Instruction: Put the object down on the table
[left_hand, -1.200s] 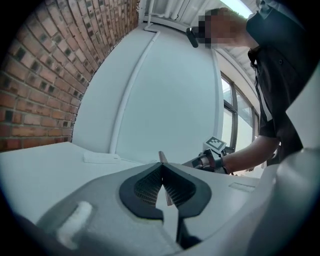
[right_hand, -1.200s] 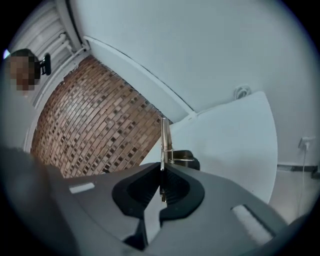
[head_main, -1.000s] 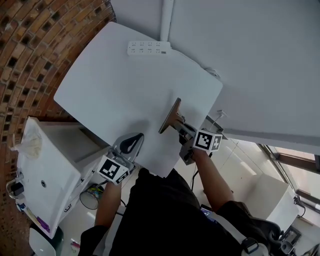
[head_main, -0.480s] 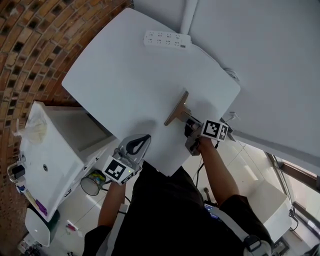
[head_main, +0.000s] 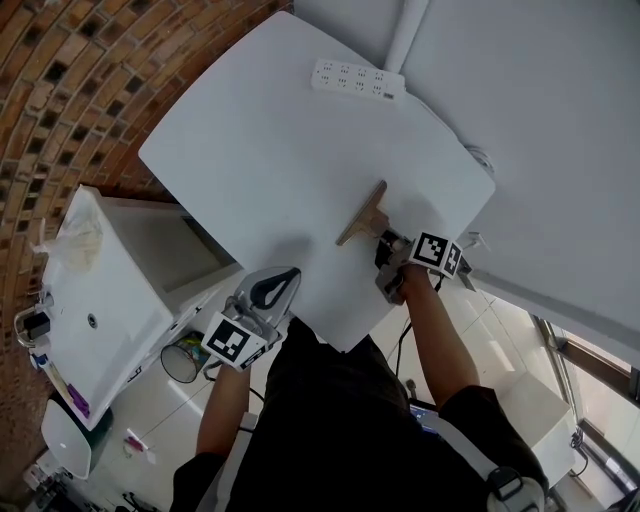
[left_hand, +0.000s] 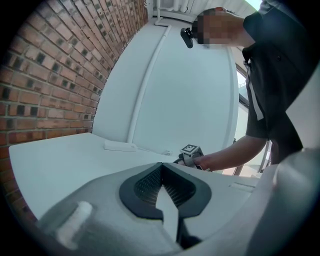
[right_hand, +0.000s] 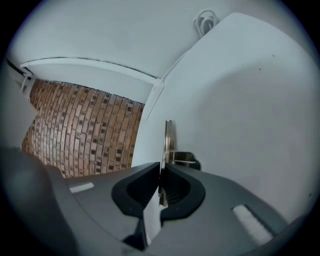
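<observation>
Your right gripper (head_main: 384, 244) is pinched on the flat tan tool (head_main: 362, 215). In the right gripper view (right_hand: 161, 172) the tool (right_hand: 169, 137) shows edge-on, its thin edge between the dark pads. The jaws have just eased apart by a hair, but the pads lie against it. The tool is over the white table (head_main: 260, 160), near its lower right edge in the head view. Neither view shows you whether it touches the tabletop.

Your left gripper (head_main: 283, 281) is pressed together on nothing, low at the table's near edge. Its own view (left_hand: 160, 167) shows the pads meeting.

Only the head view gives the tool's T outline. Only the right gripper view shows the dark fitting (right_hand: 183, 159) on its side. The left gripper view alone shows your right hand (left_hand: 211, 161) side-on, with the power strip (left_hand: 120, 146) beyond.
</observation>
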